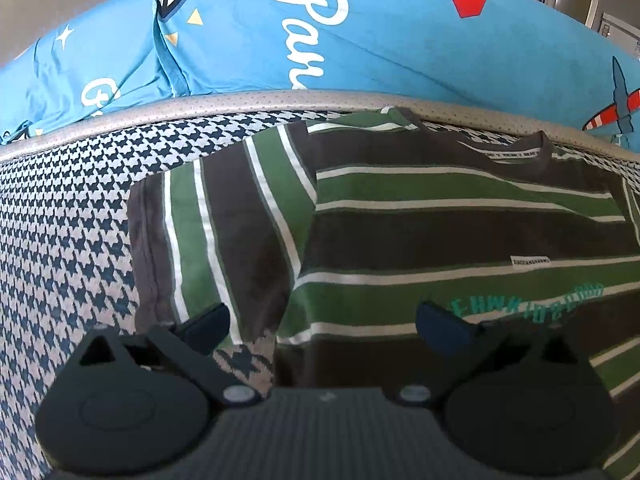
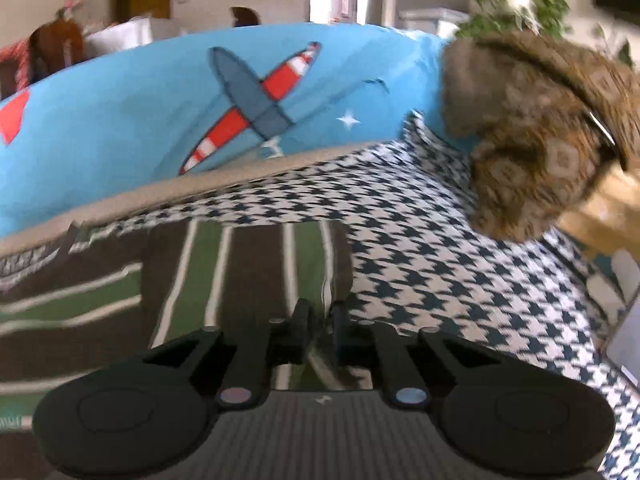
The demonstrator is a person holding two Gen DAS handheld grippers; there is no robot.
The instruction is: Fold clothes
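while the striped t-shirt (image 1: 440,232) lay flat on the houndstooth cover (image 1: 72,216), collar toward the blue quilt (image 1: 380,48), the left gripper (image 1: 322,322) hung with fingers wide apart above its left sleeve and armpit. the right gripper (image 2: 320,320) was pinched on the right sleeve's edge; bare cover lay beyond it, up to a furry brown item (image 2: 532,136).

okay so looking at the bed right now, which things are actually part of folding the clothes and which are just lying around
Part of the job:
- green, brown and white striped T-shirt, spread flat
- left gripper, open over the shirt
- right gripper, shut on the shirt's sleeve edge
- houndstooth bed cover, the folding surface

Just lying about:
- blue quilt with aeroplane print
- brown furry item
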